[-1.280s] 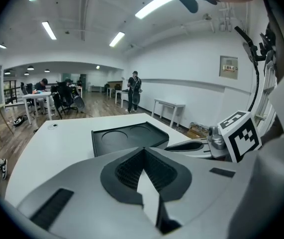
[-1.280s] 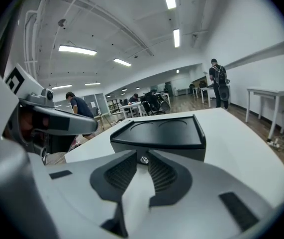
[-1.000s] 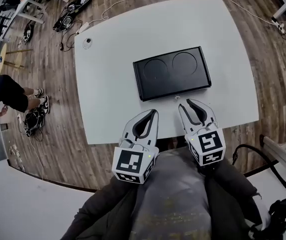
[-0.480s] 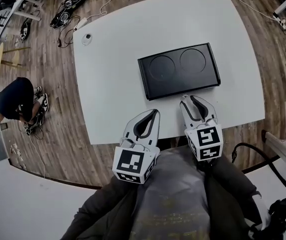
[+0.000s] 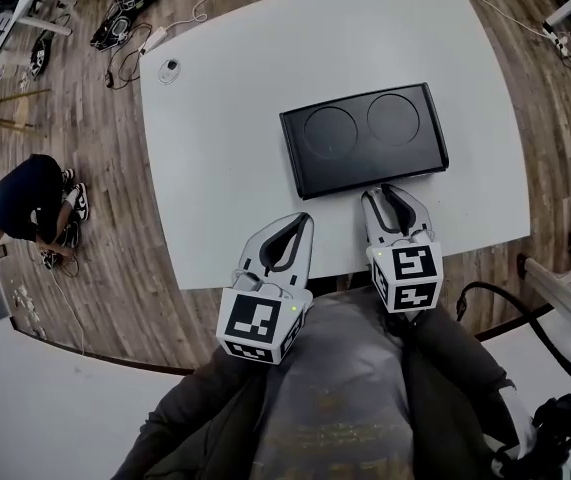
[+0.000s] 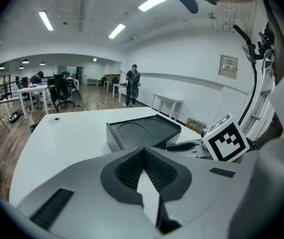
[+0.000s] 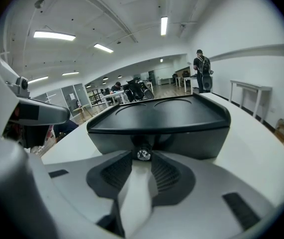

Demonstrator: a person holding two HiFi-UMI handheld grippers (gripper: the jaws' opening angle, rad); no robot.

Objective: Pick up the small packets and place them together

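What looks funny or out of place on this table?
Nothing looks spilled, tipped or broken. The odd part is that no small packets show anywhere on the white table. All that sits on it is a black box with two round dents in its top, and a small round thing near the far corner.

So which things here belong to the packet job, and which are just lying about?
Job: black rectangular case with two round recesses, probably; the small shiny knob on its near side. No packets in view.
Lying about: small round disc at the white table's far left corner; cables on the wooden floor; a crouching person.
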